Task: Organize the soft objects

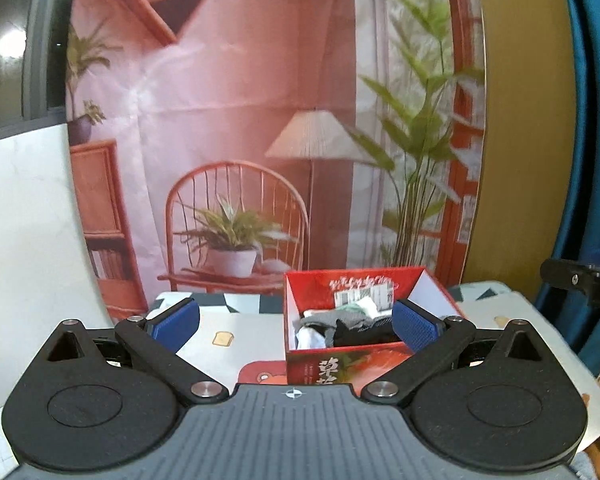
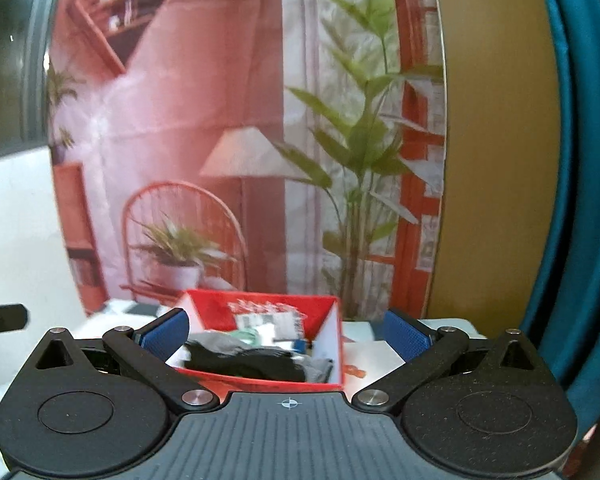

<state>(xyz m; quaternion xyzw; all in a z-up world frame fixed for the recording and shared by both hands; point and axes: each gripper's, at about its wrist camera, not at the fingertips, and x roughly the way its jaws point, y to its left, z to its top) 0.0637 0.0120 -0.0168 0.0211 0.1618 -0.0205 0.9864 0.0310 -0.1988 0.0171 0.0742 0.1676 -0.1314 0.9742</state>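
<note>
A red cardboard box [image 1: 300,364] stands on the table with several soft pieces inside: black, grey and white socks [image 1: 348,326]. My left gripper [image 1: 296,326] is open and empty, held above the table; the box shows to the right of centre between its blue pads [image 1: 178,322]. In the right wrist view the same red box [image 2: 260,380] lies straight ahead, holding a black sock [image 2: 256,362] and grey and white ones. My right gripper [image 2: 286,336] is open wide with nothing between its blue pads [image 2: 404,338].
The table [image 1: 220,344] has a patterned cover with cartoon prints. A printed pink backdrop [image 1: 240,120] hangs close behind the box. A yellow panel [image 1: 520,120] and blue fabric [image 1: 596,120] stand at the right. The other gripper's black tip [image 1: 572,280] shows at the right edge.
</note>
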